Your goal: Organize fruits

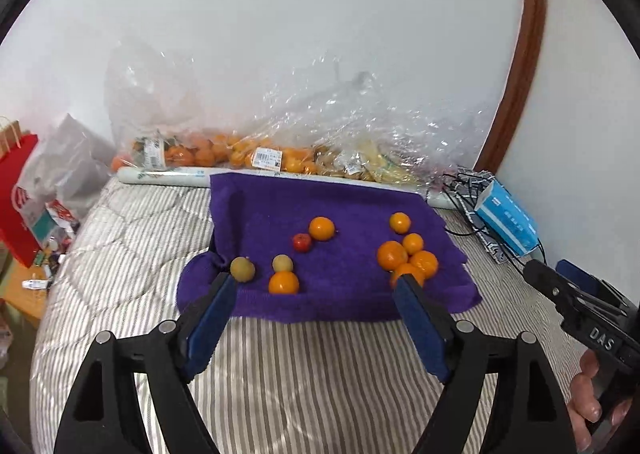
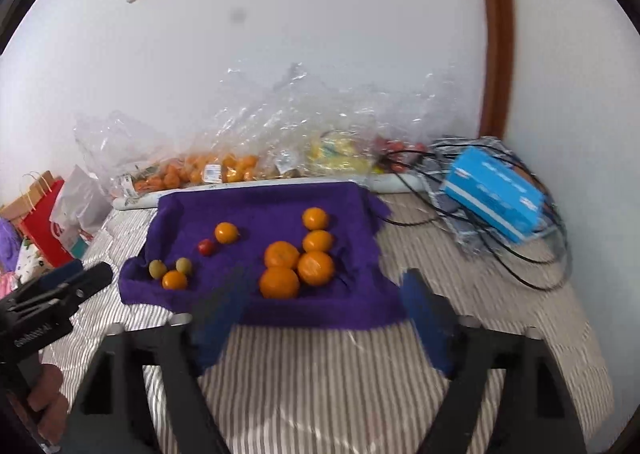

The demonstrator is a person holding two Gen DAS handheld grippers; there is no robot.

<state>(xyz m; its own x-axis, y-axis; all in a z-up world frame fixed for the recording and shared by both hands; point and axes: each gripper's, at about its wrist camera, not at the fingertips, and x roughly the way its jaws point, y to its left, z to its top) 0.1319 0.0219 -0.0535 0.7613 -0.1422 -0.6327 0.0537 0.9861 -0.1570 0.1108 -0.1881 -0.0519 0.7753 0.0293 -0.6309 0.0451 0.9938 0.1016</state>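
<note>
Lying spread on the striped quilted bedcover [image 1: 320, 366] is a purple terry towel [image 1: 280, 205], and every fruit on show sits on it. Toward the towel's right side five round orange tangerines cluster together [image 2: 296, 258], four touching one another and the fifth [image 2: 315, 218] just behind them, nearer the towel's far edge. Near the towel's middle a smaller orange fruit [image 2: 226, 232] rests just beside a small red fruit [image 2: 206, 247]. At the towel's bunched left front corner two small greenish-brown round fruits [image 1: 242, 269] sit either side of another orange fruit [image 1: 283, 282], the nearer green one close against it. Beyond the towel's far edge, crinkled clear plastic bags of orange and yellow produce [image 1: 256, 153] line the white wall, and off the towel's right side a blue cardboard box [image 2: 494, 193] lies among black cables. The left gripper [image 1: 318, 286] hangs over the towel's front edge with its blue-padded jaws spread wide and nothing between them. The right gripper [image 2: 324, 286], blurred, hovers over the same front edge, jaws likewise released and empty, with no fruit touched by either tool.
</note>
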